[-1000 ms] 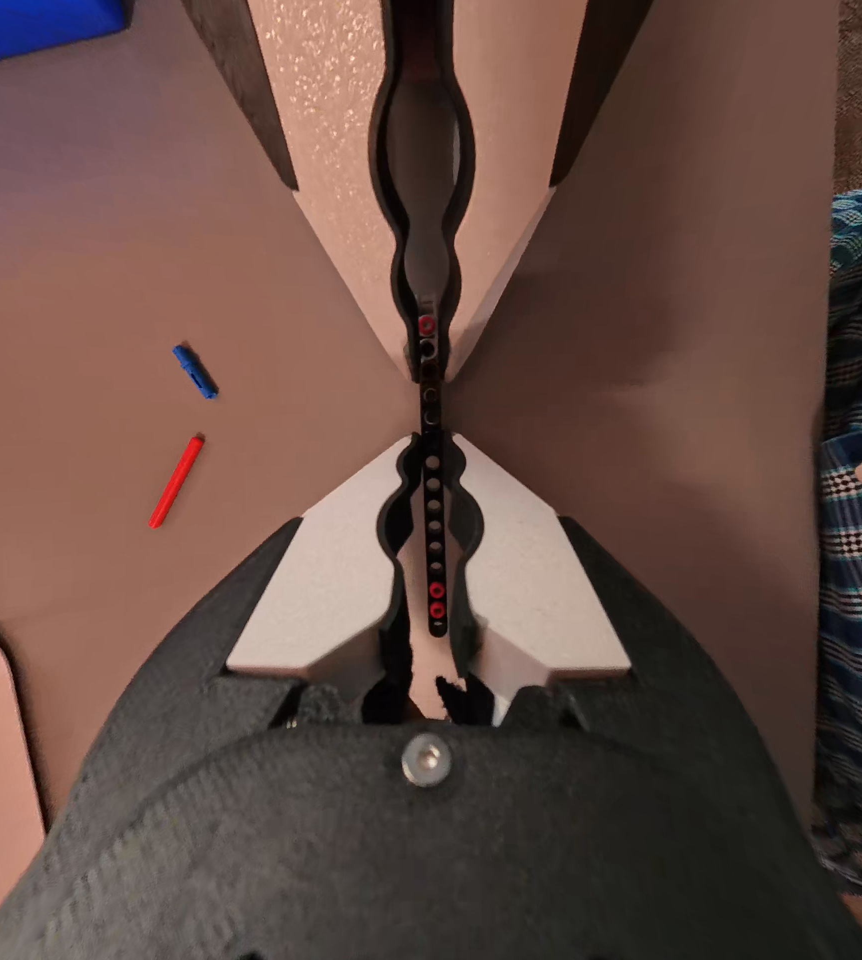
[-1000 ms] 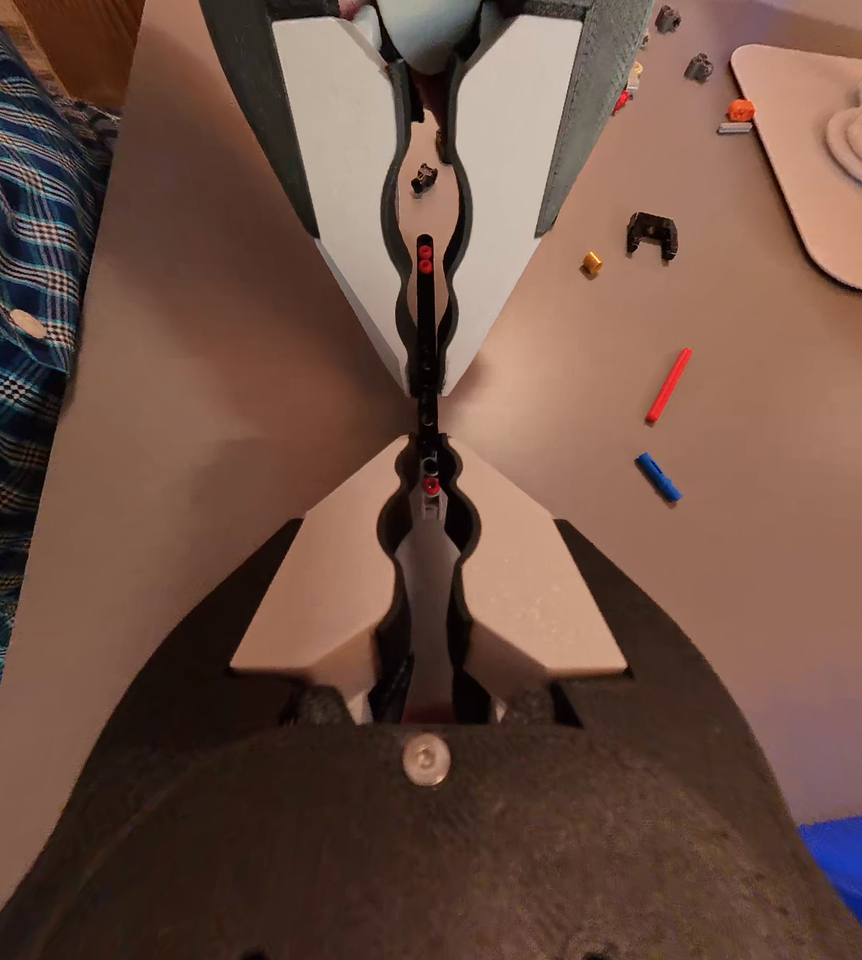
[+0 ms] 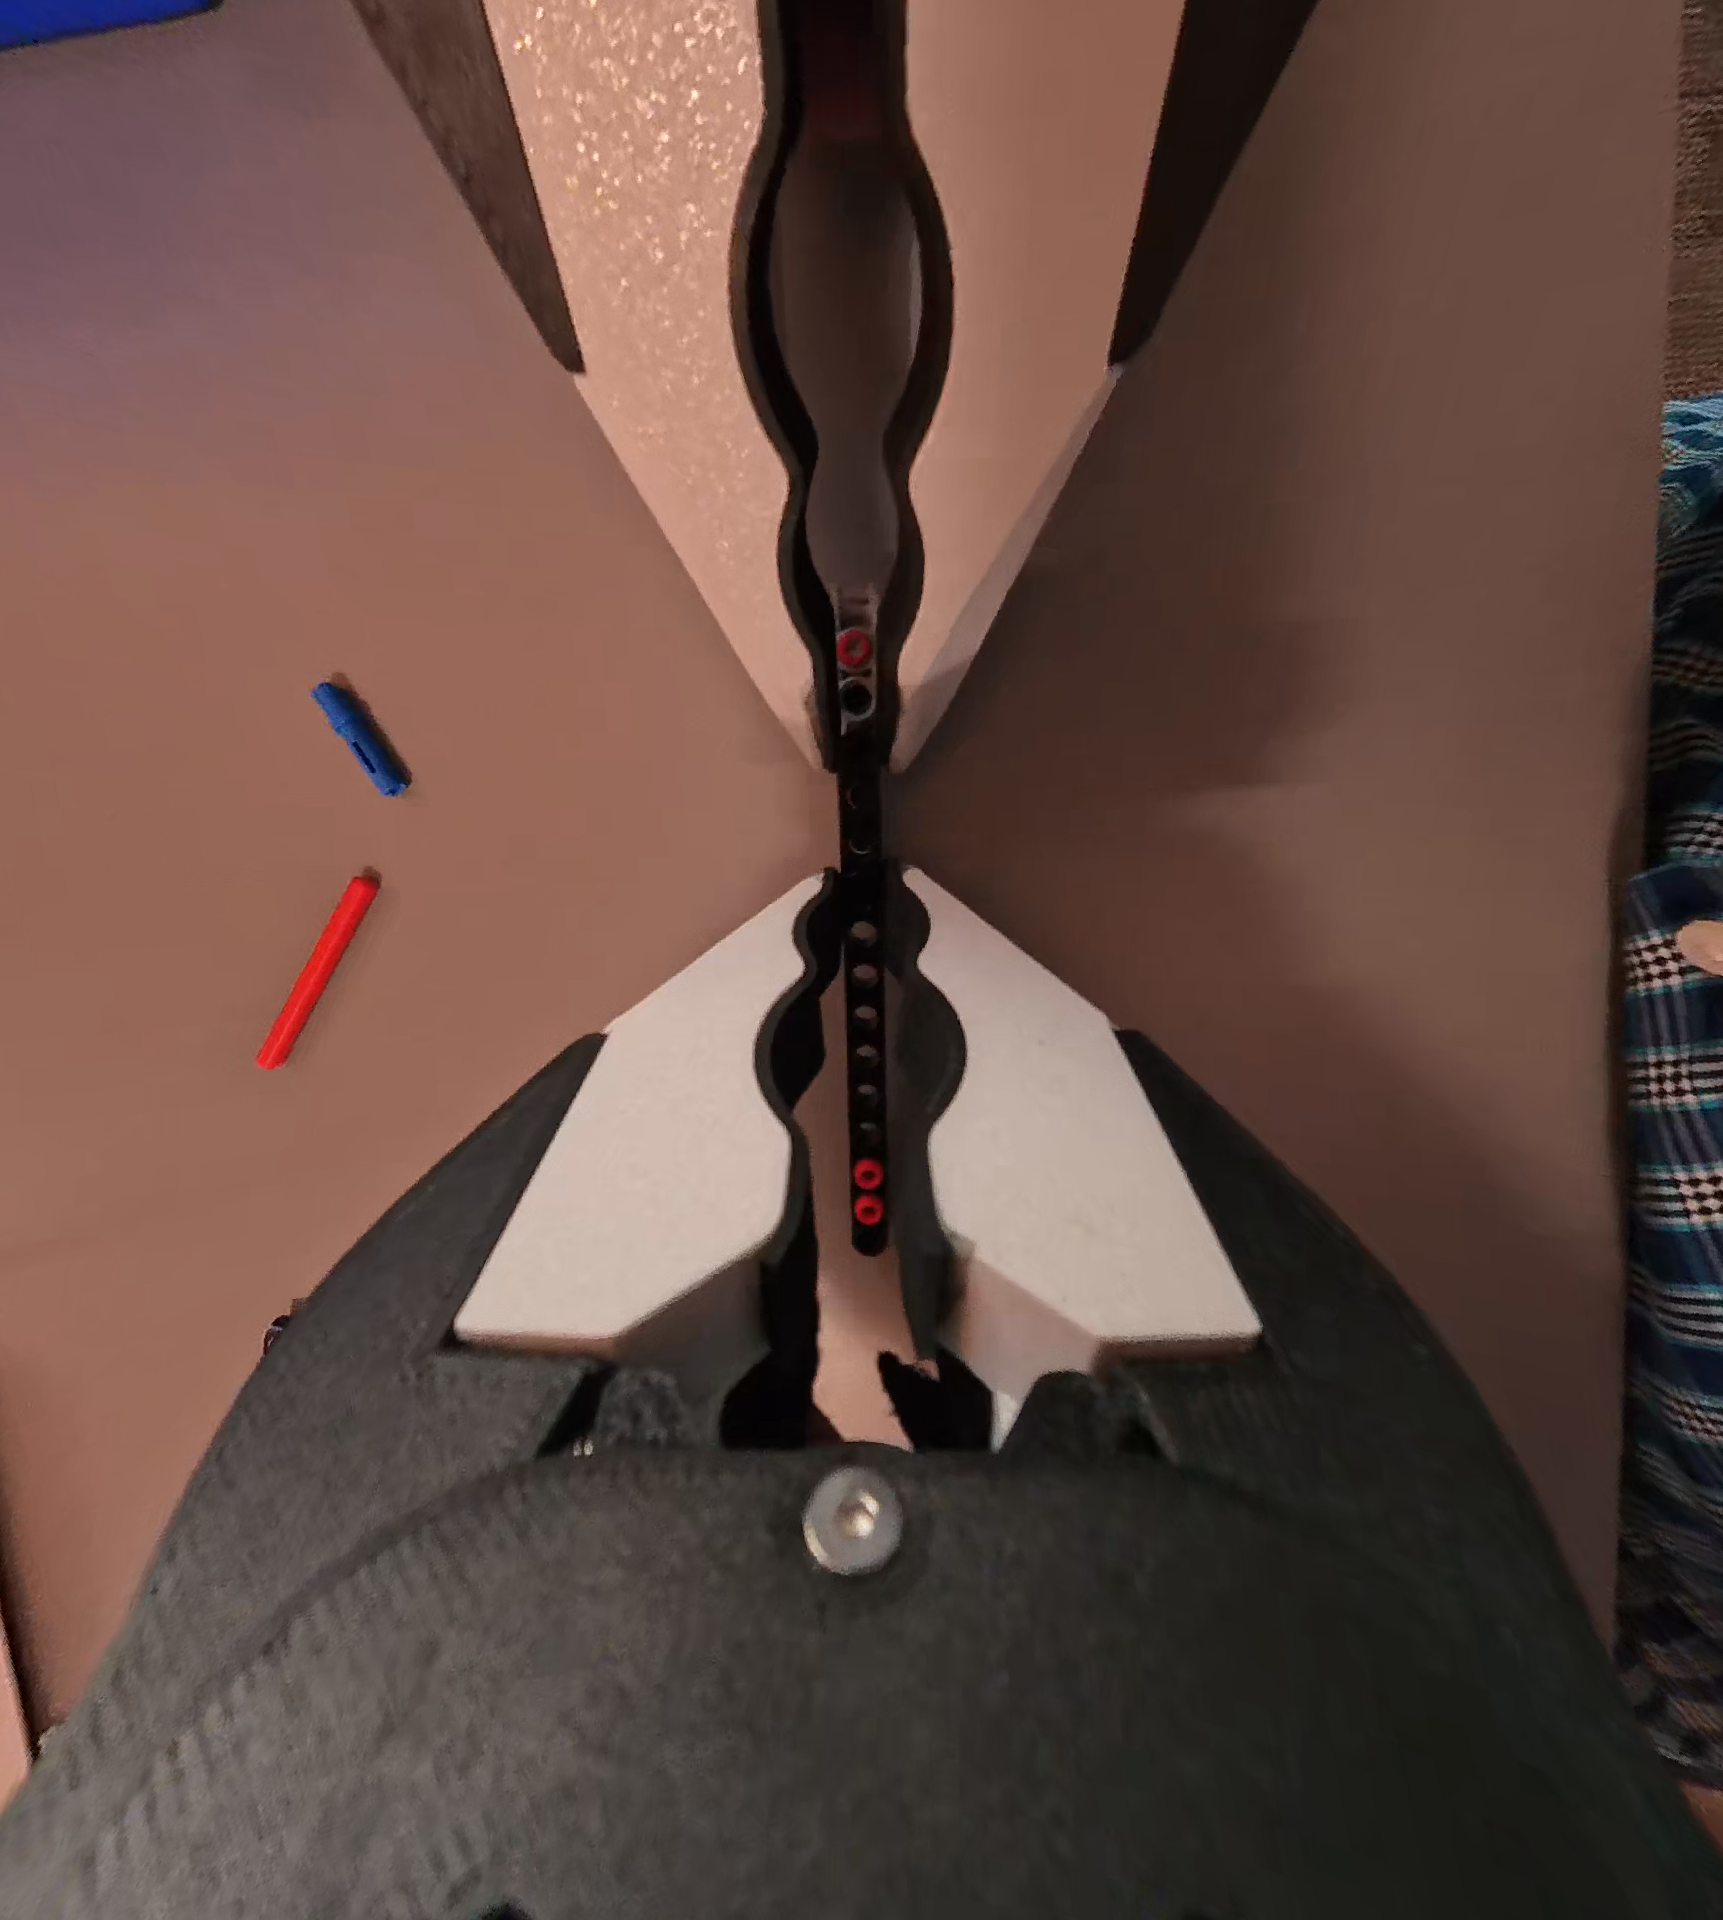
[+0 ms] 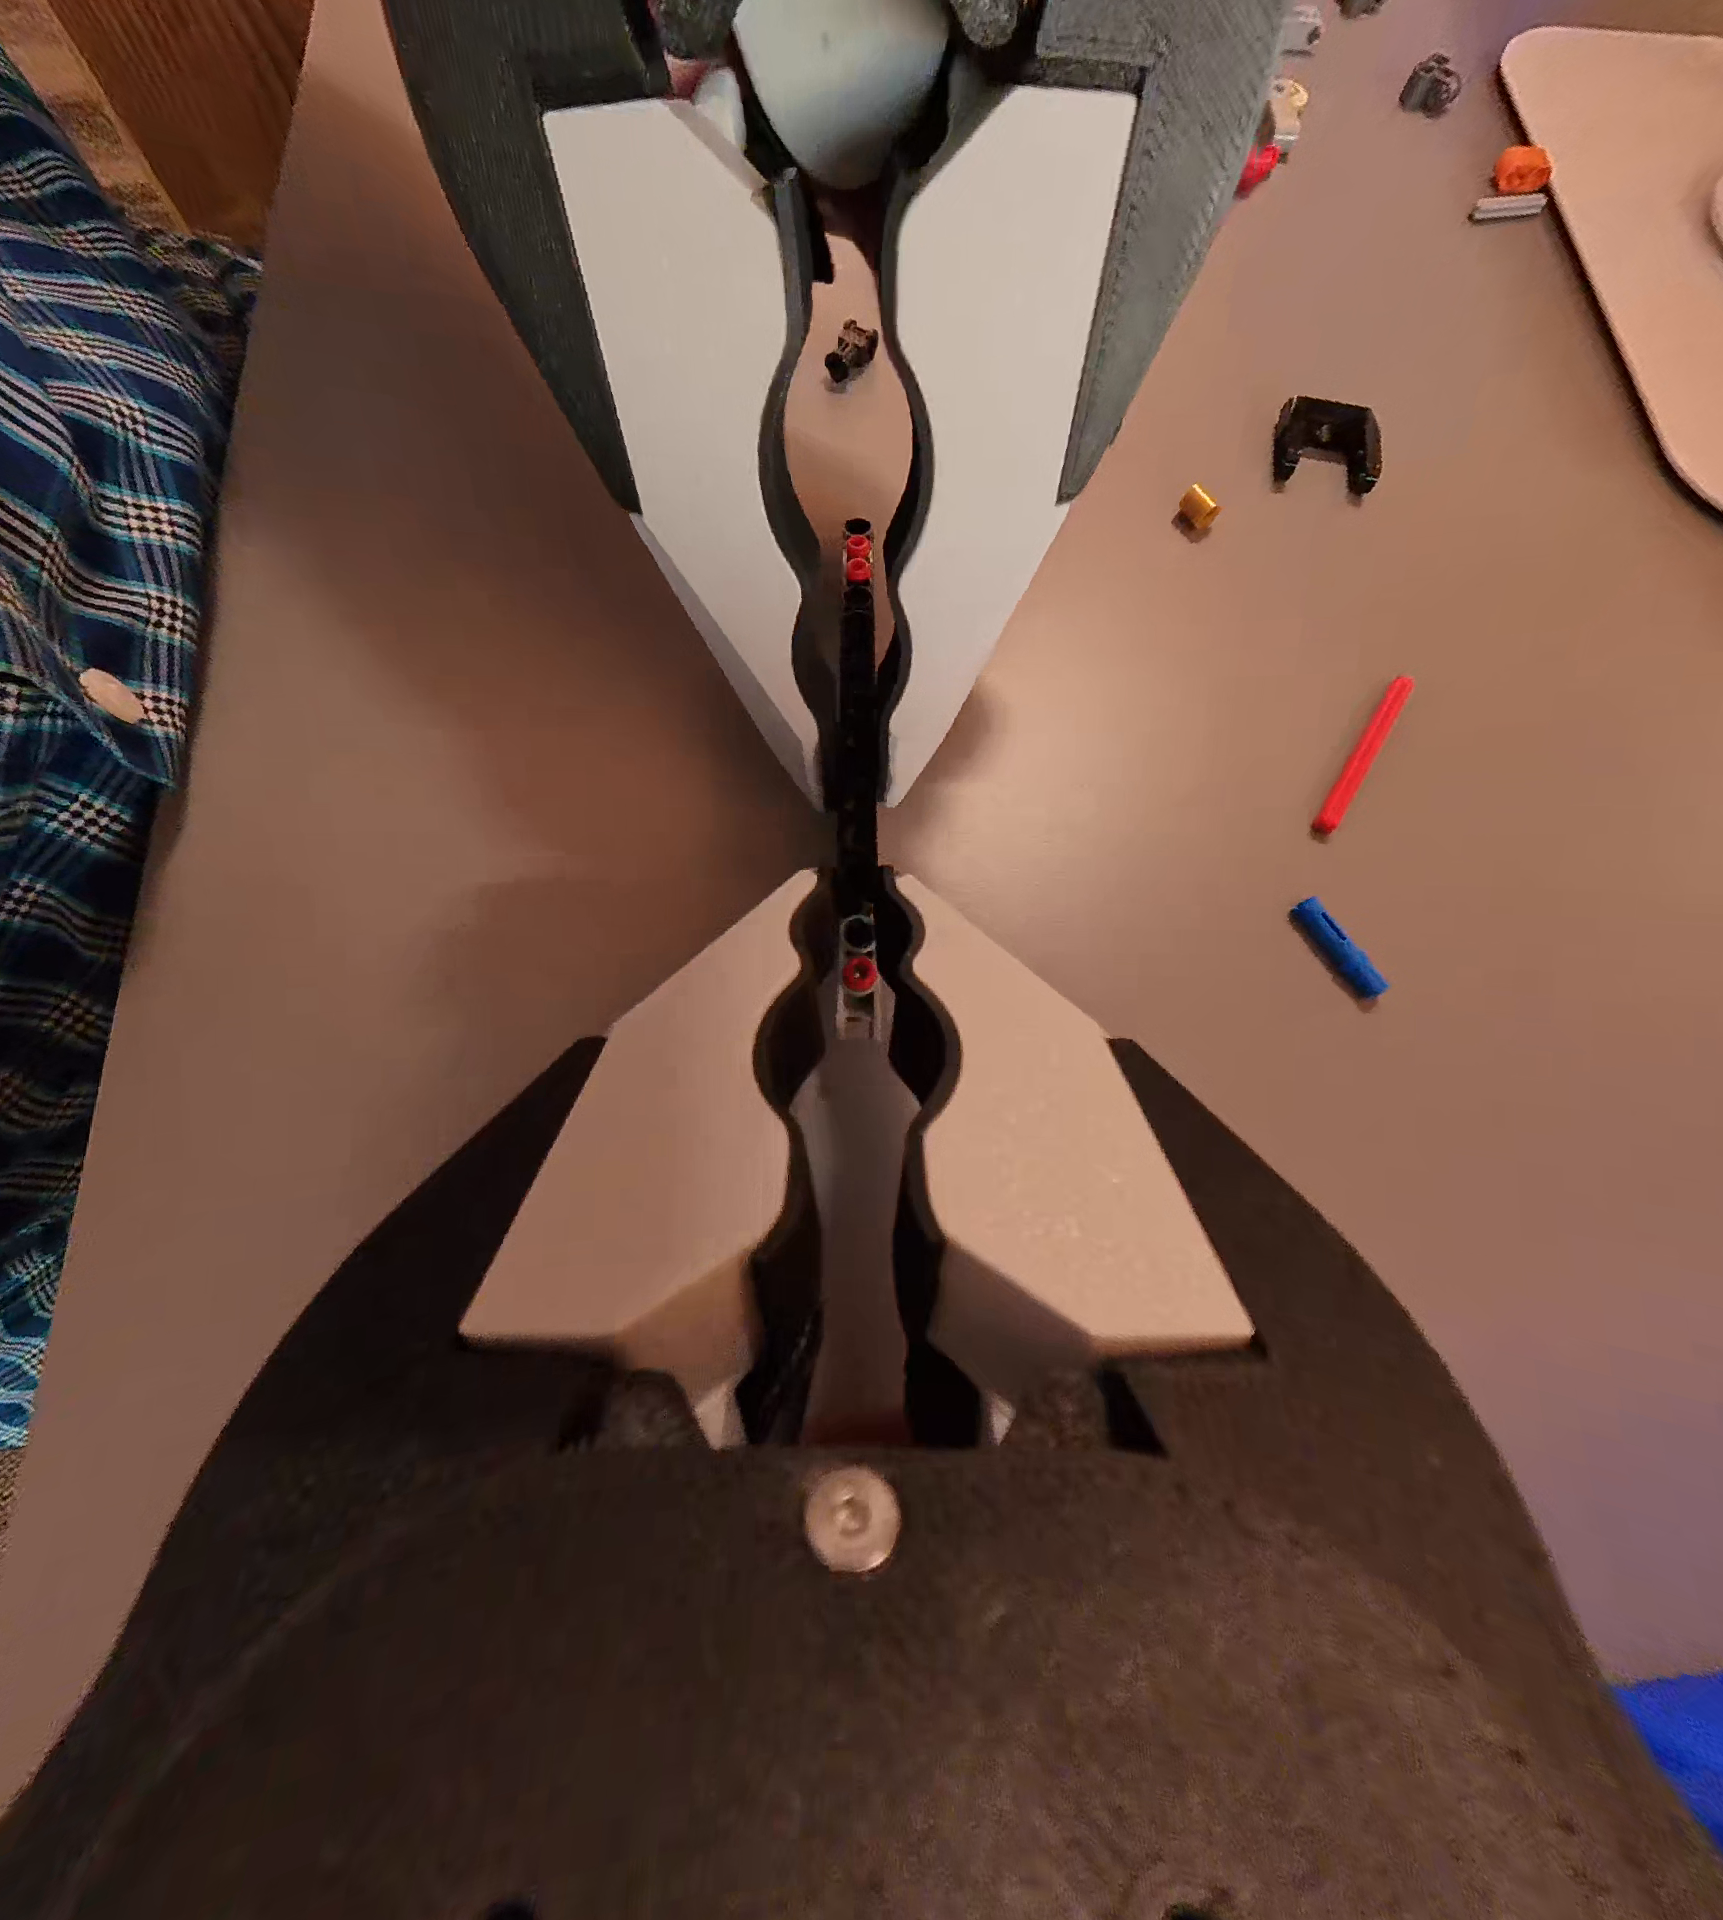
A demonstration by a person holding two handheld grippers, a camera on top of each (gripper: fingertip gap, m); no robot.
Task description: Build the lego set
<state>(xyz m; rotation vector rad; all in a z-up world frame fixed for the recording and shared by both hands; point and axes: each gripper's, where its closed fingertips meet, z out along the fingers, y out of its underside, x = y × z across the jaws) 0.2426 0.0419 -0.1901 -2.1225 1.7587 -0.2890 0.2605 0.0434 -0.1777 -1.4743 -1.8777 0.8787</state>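
Note:
A long black beam with holes and two red pins at one end is held in the air between both grippers. My left gripper is shut on the end with the red pins. My right gripper is shut on the other end, where a small grey piece with a red pin sits on the beam. The two grippers point at each other, tips almost touching. The right gripper and the grey piece show at the top of the left wrist view. The left gripper shows at the top of the right wrist view.
On the brown table lie a blue pin, a red axle, a black curved piece, a gold bush, a small black connector and an orange piece. A pale mat lies far right. A plaid sleeve is at the table edge. The grippers are tip to tip, or close to it. The gold bush lies around 12 cm away from my left fingertips.
Both grippers keep their hold on the beam. The left gripper sits slightly lower in the right wrist view. The loose parts have not moved.

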